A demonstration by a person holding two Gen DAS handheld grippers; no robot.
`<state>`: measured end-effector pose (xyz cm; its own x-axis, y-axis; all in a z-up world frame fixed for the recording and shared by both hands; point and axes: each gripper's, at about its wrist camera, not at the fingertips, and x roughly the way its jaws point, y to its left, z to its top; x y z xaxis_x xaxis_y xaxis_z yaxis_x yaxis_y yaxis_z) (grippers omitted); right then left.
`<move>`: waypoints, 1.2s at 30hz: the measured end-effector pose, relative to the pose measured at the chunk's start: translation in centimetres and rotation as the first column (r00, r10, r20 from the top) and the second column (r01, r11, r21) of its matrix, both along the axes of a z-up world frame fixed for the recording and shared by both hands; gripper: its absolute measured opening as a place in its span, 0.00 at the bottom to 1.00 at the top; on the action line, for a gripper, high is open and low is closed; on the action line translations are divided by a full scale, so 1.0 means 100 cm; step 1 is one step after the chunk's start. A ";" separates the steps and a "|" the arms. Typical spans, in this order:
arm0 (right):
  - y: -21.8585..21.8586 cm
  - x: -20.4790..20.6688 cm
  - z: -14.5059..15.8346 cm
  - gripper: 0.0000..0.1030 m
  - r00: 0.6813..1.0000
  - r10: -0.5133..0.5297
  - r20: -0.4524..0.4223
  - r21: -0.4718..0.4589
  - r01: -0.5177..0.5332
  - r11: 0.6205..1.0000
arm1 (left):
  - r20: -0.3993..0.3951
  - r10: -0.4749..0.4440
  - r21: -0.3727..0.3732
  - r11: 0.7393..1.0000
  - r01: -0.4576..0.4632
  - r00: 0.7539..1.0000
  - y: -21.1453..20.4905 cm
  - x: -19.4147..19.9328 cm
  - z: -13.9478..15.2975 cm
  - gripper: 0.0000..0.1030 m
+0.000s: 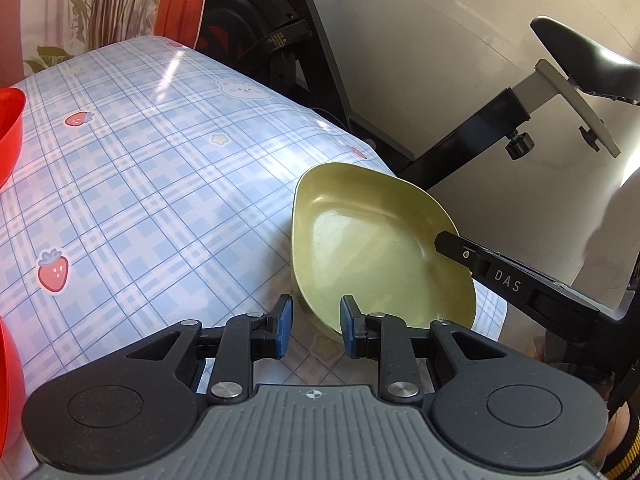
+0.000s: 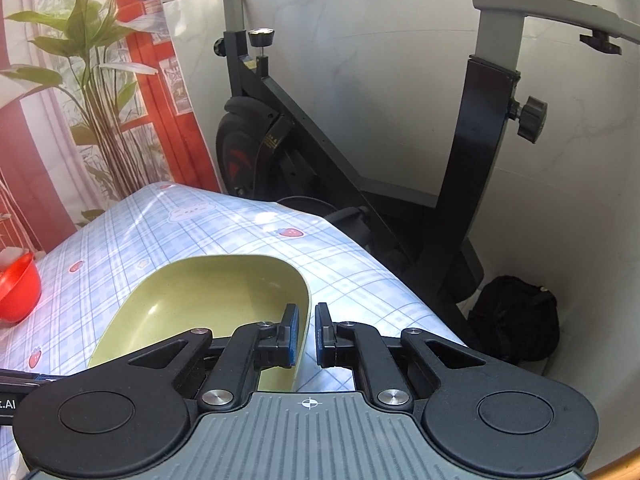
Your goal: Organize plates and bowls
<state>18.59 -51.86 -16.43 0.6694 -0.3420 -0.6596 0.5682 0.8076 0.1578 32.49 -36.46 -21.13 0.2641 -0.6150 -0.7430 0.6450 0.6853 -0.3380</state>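
Green bowl (image 2: 224,300) at table edge (image 2: 360,248), exercise bike (image 2: 472,160) behind

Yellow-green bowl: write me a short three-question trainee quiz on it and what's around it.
1. True or false: the yellow-green bowl sits at the middle of the table.
2. The right claw is: A) far from the bowl, B) astride its rim, C) holding a plate.
3. Fill in: the other bowl in view is coloured ___.
Key: 1 false, it sits near the edge; 2 B; 3 red.
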 end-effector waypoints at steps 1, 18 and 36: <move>0.000 0.000 -0.001 0.06 1.000 -0.001 -0.002 0.010 0.001 1.000 | 0.002 0.003 0.000 1.000 -0.003 1.000 0.002 -0.001 0.000 0.23; 0.031 0.008 0.036 0.04 0.997 0.049 0.057 0.017 -0.050 0.999 | 0.061 0.064 -0.048 0.997 -0.061 0.996 0.051 -0.011 0.036 0.22; 0.130 0.089 0.154 0.04 0.914 0.315 0.254 -0.130 -0.290 0.948 | 0.287 0.246 -0.192 0.962 -0.196 0.926 0.172 -0.011 0.143 0.23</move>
